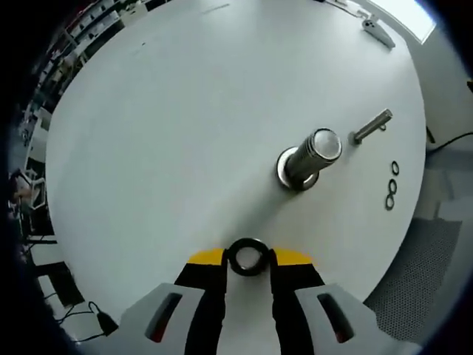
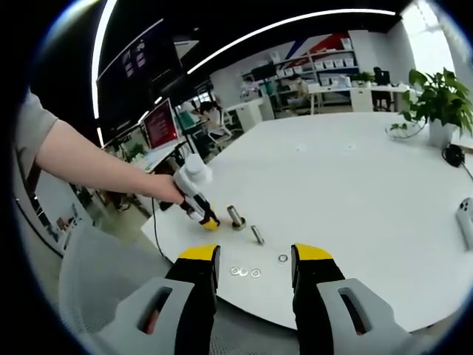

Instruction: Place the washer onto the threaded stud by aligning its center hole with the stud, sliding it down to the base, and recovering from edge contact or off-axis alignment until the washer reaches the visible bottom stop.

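One washer (image 1: 247,257) is pinched between the left gripper (image 1: 247,260) tips, hovering short of the threaded stud (image 1: 310,158) standing on the white table (image 1: 185,133). Right gripper (image 2: 255,260) hangs back with jaws apart, spare washers (image 2: 245,272) just beyond it.

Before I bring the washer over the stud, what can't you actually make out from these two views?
- Stud threads: left gripper view looks almost down its top, and glare blurs the side.
- Stud base: the stud itself partly hides it, so the bottom stop isn't clear.
- Washer grip: left gripper fingertips cover its edges.
- Washer in the right gripper view: too small, hidden near the left gripper.
- Spare washers: too small to count surely.
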`<state>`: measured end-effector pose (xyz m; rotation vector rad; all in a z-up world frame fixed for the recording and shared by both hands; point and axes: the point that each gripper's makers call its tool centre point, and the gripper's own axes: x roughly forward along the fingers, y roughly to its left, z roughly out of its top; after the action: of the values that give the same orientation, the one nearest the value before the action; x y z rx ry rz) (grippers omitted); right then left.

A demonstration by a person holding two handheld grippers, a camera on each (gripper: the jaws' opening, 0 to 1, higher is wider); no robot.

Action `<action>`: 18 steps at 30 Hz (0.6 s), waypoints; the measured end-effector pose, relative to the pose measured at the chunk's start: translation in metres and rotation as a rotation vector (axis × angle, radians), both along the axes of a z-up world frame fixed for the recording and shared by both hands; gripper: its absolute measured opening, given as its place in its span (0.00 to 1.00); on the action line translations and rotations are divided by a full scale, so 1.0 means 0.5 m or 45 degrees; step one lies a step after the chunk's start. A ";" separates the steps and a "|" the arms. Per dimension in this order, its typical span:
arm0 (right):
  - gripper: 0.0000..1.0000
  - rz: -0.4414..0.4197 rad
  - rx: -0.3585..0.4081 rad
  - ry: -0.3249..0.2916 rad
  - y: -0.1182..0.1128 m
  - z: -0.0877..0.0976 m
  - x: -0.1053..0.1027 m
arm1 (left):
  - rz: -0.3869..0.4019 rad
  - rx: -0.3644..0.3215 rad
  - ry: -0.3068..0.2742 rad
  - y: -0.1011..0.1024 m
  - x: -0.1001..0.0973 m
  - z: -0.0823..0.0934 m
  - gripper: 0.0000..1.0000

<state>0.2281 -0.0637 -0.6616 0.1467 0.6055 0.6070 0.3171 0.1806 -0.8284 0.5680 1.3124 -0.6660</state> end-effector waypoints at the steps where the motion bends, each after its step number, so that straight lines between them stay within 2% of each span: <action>1: 0.41 0.001 0.000 -0.001 0.000 0.000 0.000 | -0.017 0.001 0.006 -0.002 -0.004 0.001 0.21; 7: 0.41 0.011 -0.006 -0.003 0.003 0.000 -0.001 | -0.133 0.011 0.023 -0.014 -0.022 -0.007 0.22; 9: 0.41 0.014 -0.008 -0.003 0.004 -0.001 -0.001 | -0.156 -0.001 0.043 -0.018 -0.027 -0.008 0.29; 12: 0.41 0.014 -0.004 -0.003 0.004 0.000 -0.001 | -0.237 0.052 0.050 -0.017 -0.029 -0.014 0.34; 16: 0.41 0.015 -0.006 -0.003 0.004 -0.001 -0.001 | -0.168 0.022 0.043 -0.015 -0.020 -0.015 0.32; 18: 0.41 0.015 -0.008 -0.003 0.004 -0.002 -0.002 | -0.177 0.009 0.028 -0.011 -0.020 -0.016 0.31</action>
<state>0.2271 -0.0620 -0.6624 0.1365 0.6067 0.6164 0.3071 0.1751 -0.8366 0.6634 1.3046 -0.7839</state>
